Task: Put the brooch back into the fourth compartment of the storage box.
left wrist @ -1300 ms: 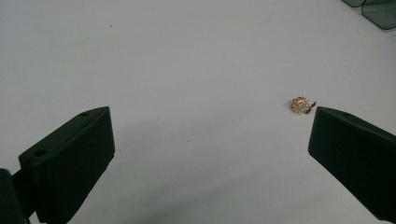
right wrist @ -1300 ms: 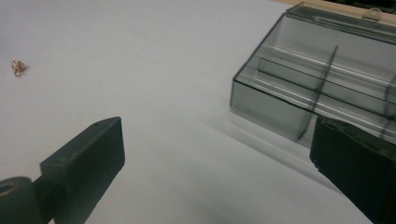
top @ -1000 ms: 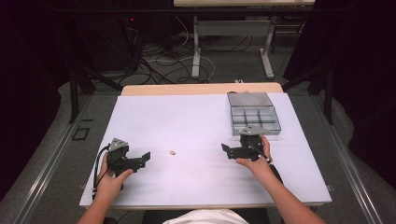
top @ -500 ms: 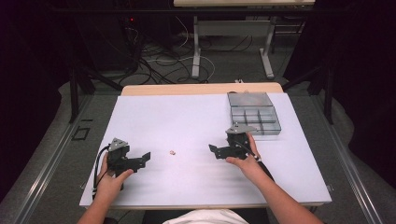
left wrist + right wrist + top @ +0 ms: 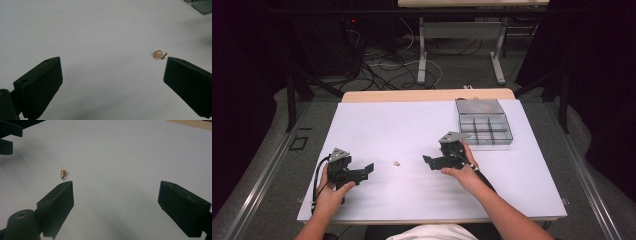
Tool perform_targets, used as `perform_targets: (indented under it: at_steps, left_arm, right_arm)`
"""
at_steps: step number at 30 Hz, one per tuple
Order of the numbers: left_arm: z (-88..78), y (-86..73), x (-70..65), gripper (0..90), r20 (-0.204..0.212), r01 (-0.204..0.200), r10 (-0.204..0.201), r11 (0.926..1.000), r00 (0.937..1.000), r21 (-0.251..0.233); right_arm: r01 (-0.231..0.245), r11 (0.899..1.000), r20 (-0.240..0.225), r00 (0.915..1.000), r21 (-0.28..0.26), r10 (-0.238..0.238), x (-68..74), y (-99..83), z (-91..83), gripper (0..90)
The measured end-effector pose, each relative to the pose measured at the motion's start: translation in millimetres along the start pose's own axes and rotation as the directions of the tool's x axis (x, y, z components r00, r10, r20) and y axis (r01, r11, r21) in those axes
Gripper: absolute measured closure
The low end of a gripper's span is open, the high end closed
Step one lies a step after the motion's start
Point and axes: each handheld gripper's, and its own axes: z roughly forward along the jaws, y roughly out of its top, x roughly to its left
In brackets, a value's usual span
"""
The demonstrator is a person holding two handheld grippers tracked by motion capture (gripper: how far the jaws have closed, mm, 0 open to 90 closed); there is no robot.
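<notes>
A small gold jewel (image 5: 396, 163) lies loose on the white table (image 5: 412, 130), between two gaping grippers.

In the left gripper view the jewel (image 5: 160, 54) sits at about two o'clock, just off the tip of the right-hand jaw, touching neither; in the right gripper view it (image 5: 64, 173) lies at eleven o'clock, just beyond the left-hand jaw. The left gripper (image 5: 368, 168), at nine o'clock from the jewel, stands wide open and holds nothing. The right gripper (image 5: 427, 161), at three o'clock, is also wide and empty, its jaws having just been closing a little. A clear compartment box (image 5: 484, 126) rests at two o'clock, well apart.
</notes>
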Motion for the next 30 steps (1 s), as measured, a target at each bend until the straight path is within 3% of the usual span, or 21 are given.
perform_targets:
  at_steps: [15,20,28,30]
  left_arm:
    - [-1.4,0.5,1.3,2.7,0.0,-0.006,0.006,0.9999,1.0,0.011]
    - [-1.5,0.5,1.3,2.8,0.001,-0.006,0.006,0.9999,1.0,0.011]
    - [-1.8,0.5,1.5,3.0,0.001,-0.006,0.006,0.9999,1.0,0.01]
    - [-1.8,0.5,1.6,3.0,0.002,-0.006,0.006,0.9999,1.0,0.009]
  right_arm:
    - [0.019,1.0,-0.045,0.9988,0.007,-0.018,16.7,8.0,23.7,14.7]
    - [0.037,0.998,-0.07,0.997,0.044,-0.034,22.1,12.0,31.4,14.9]
    - [0.046,0.999,-0.081,0.9957,0.016,-0.045,29.2,14.5,44.6,15.3]
    - [0.053,0.998,-0.084,0.9952,0.043,-0.049,30.6,15.9,46.3,15.5]
